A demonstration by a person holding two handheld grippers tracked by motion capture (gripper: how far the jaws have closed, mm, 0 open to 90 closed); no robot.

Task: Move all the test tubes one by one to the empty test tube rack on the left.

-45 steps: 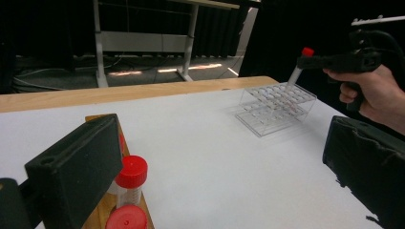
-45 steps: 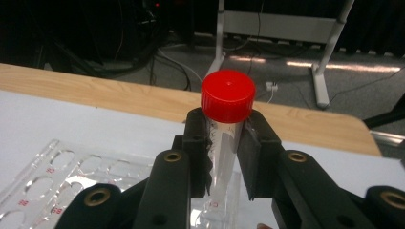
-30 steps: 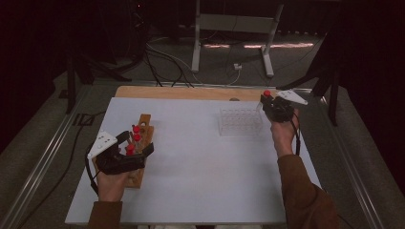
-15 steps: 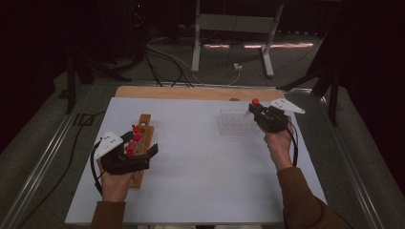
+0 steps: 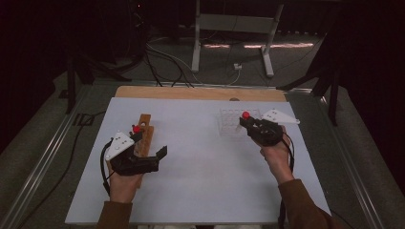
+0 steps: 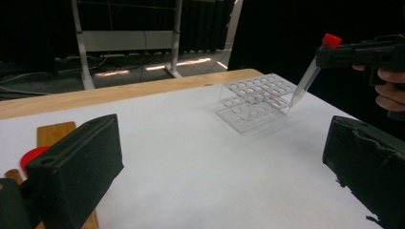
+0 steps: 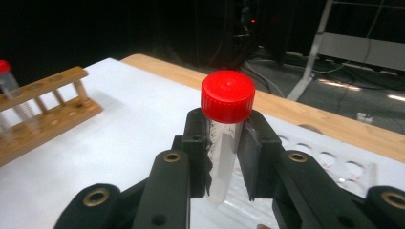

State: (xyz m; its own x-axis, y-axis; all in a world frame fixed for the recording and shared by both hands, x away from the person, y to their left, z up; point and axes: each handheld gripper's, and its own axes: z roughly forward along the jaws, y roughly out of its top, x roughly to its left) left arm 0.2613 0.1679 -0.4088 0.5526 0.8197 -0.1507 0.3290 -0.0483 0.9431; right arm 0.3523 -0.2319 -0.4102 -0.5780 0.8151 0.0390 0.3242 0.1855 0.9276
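Note:
My right gripper (image 7: 226, 160) is shut on a clear test tube (image 7: 224, 157) with a red cap (image 7: 228, 96), held upright. In the high view the right gripper (image 5: 249, 123) holds the tube's cap (image 5: 245, 115) over the right side of a clear plastic rack (image 5: 230, 125). From the left gripper view the tube (image 6: 305, 80) hangs tilted with its tip just above the clear rack (image 6: 255, 98). My left gripper (image 5: 150, 145) stands open beside a wooden rack (image 5: 144, 125) that carries a red-capped tube (image 5: 137, 129). Nothing lies between its jaws.
A white board (image 5: 200, 181) covers the table, with a wooden strip (image 5: 191, 93) along its far edge. The wooden rack (image 7: 43, 112) lies at the left, a capped tube (image 7: 5, 76) standing in it. Metal stand legs (image 5: 229, 43) and cables sit on the floor beyond.
My right gripper has carried the tube leftward from the board's right edge to over the clear rack. The left gripper has stayed by the wooden rack.

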